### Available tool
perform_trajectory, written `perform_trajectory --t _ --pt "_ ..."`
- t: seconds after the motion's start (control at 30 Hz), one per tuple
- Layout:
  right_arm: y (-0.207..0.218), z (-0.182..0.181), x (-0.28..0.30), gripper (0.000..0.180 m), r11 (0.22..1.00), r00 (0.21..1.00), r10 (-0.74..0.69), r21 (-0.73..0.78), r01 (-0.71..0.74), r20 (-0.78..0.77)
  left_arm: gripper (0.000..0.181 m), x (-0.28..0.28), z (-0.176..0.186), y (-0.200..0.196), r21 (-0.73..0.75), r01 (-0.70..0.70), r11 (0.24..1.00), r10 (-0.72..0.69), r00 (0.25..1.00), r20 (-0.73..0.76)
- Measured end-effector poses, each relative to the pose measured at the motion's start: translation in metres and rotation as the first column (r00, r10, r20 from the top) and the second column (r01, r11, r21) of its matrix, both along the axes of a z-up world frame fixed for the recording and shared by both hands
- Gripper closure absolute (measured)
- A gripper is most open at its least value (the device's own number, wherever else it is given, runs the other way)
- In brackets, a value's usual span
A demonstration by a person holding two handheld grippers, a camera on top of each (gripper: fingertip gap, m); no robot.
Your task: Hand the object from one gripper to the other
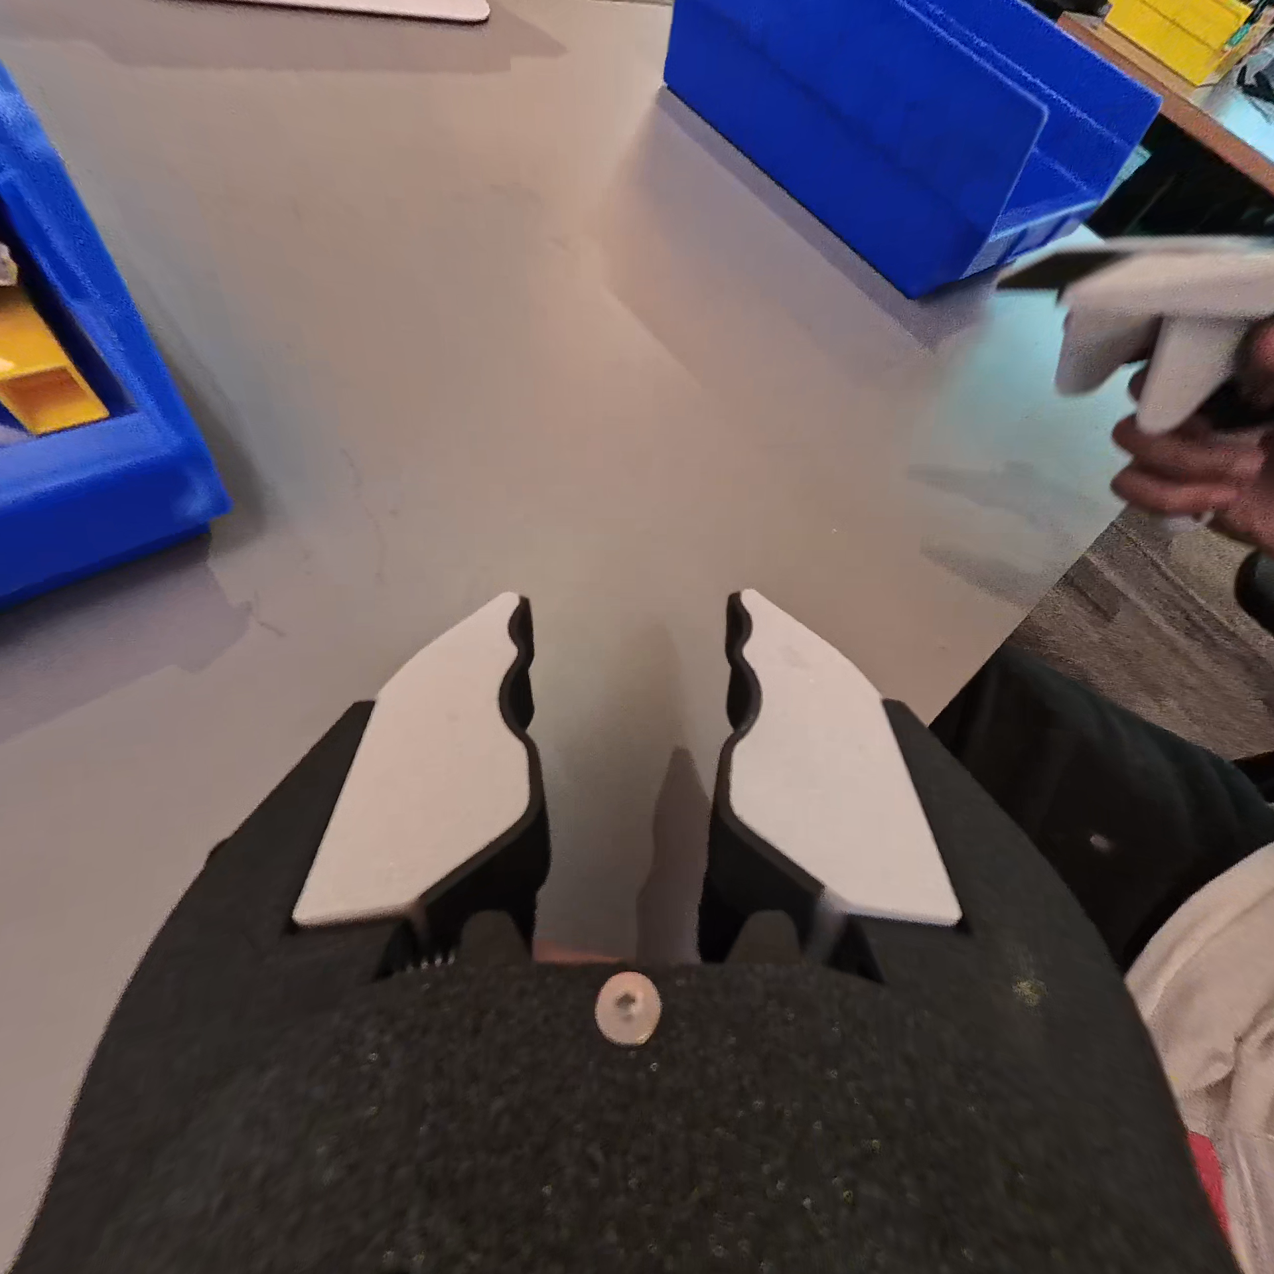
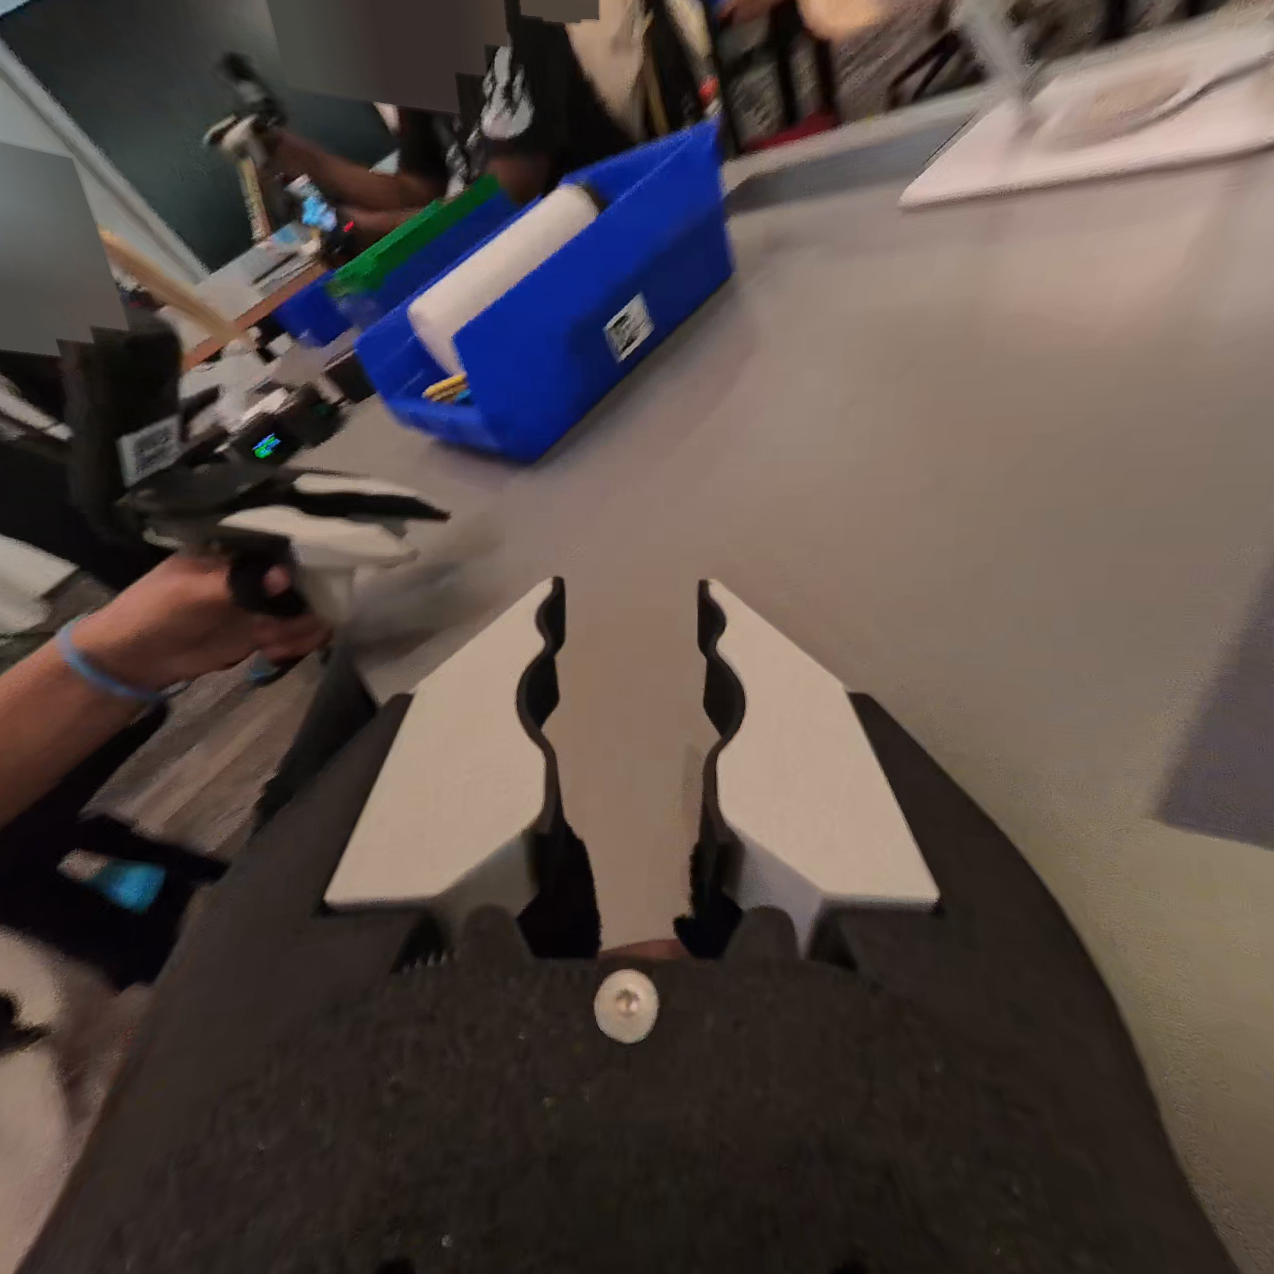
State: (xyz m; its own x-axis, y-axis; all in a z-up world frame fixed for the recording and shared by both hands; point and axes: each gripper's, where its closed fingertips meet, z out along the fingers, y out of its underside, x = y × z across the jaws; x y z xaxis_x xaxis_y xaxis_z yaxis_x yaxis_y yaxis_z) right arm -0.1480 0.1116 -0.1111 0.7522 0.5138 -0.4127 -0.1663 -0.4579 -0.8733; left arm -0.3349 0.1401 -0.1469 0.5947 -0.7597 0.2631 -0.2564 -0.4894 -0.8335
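Both the left tool [image 1: 629,607] and the right tool [image 2: 629,586] hover spread and empty over the table [image 1: 482,345], no object visibly held, so the handover looks unstarted or finished.

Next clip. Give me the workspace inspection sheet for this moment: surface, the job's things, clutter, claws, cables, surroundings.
Surface: grey table, bare in the middle.
Job's things: neither claw holds anything; which object gets handed over cannot be told.
Clutter: blue bin holding a white roll and small yellow pieces; second blue bin with yellow parts at the left; white flat board at the far edge.
Claws: left claw open, empty, above the table; right claw open, empty.
Cables: nothing seen.
Surroundings: other people seated at neighbouring tables, one holding a similar device; more bins beyond; wood-look floor.
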Motion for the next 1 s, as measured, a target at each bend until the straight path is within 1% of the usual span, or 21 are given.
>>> perform_trajectory --t 0.07,0.17,0.3,0.37,0.4,0.47,0.5,0.57,0.6,0.63,0.67,0.7,0.77,0.83,0.9,1.0 --pt "-0.001 -0.008 -0.015 0.141 0.998 0.998 0.058 -0.012 -0.058 0.001 0.127 -0.002 0.0 0.002 -0.013 -0.007 1.0 0.007 1.0 0.013" --pt "0.01 -0.008 -0.018 0.141 0.998 0.998 0.063 0.017 -0.063 0.026 0.128 -0.005 0.0 0.008 -0.026 -0.022 0.999 0.023 0.999 0.026" --pt "0.02 -0.003 -0.017 0.142 0.998 0.998 0.06 0.031 -0.061 0.03 0.13 -0.01 -0.008 0.016 -0.052 -0.038 0.998 0.039 0.999 0.005" --pt "0.019 -0.008 -0.013 0.142 0.999 0.997 0.047 0.024 -0.048 0.06 0.131 -0.015 -0.008 0.022 -0.037 -0.049 0.998 0.048 0.999 -0.021" --pt "0.018 -0.01 -0.013 0.142 0.999 0.997 0.047 0.018 -0.048 0.065 0.132 -0.019 -0.007 0.026 -0.006 -0.043 0.999 0.043 0.998 -0.043" --pt "0.014 -0.009 -0.013 0.142 0.999 0.998 0.052 0.009 -0.053 0.048 0.14 -0.032 0.007 0.042 0.112 -0.048 0.992 0.057 0.995 -0.077" --pt "0.014 -0.007 -0.012 0.142 0.999 0.998 0.05 0.011 -0.051 0.032 0.145 -0.037 0.021 0.049 0.154 -0.05 0.987 0.057 0.997 -0.044" --pt "0.014 -0.006 -0.009 0.142 0.999 0.999 0.045 0.009 -0.045 0.011 0.146 -0.045 0.052 0.058 0.202 0.034 0.979 -0.037 0.999 0.01" --pt "0.014 -0.007 -0.009 0.142 0.999 0.999 0.047 0.001 -0.047 0.004 0.139 -0.049 0.061 0.062 0.205 0.102 0.973 -0.102 0.995 -0.009" --pt "0.014 -0.007 -0.008 0.142 0.999 0.999 0.051 -0.007 -0.051 -0.006 0.13 -0.052 0.065 0.065 0.184 0.198 0.963 -0.19 0.98 -0.062" --pt "0.014 -0.007 -0.007 0.142 0.999 0.999 0.05 -0.013 -0.051 -0.018 0.128 -0.057 0.063 0.069 0.145 0.302 0.942 -0.28 0.948 -0.151" --pt "0.015 -0.006 -0.007 0.142 0.999 0.998 0.051 -0.018 -0.052 -0.03 0.13 -0.063 0.06 0.08 0.124 0.368 0.921 -0.331 0.911 -0.247" --pt "0.015 -0.006 -0.008 0.141 0.997 0.996 0.066 -0.03 -0.068 -0.052 0.13 -0.074 0.056 0.118 0.109 0.418 0.902 -0.339 0.842 -0.42" --pt "0.014 -0.009 -0.01 0.141 0.996 0.995 0.075 -0.053 -0.078 -0.06 0.138 -0.082 0.052 0.157 0.07 0.459 0.886 -0.338 0.742 -0.578" --pt "0.013 -0.012 -0.01 0.141 0.995 0.995 0.075 -0.066 -0.079 -0.061 0.138 -0.081 0.053 0.194 0.034 0.483 0.875 -0.344 0.669 -0.658" --pt "0.013 -0.014 -0.009 0.141 0.994 0.996 0.072 -0.073 -0.075 -0.055 0.139 -0.073 0.053 0.241 -0.008 0.51 0.86 -0.352 0.581 -0.734"
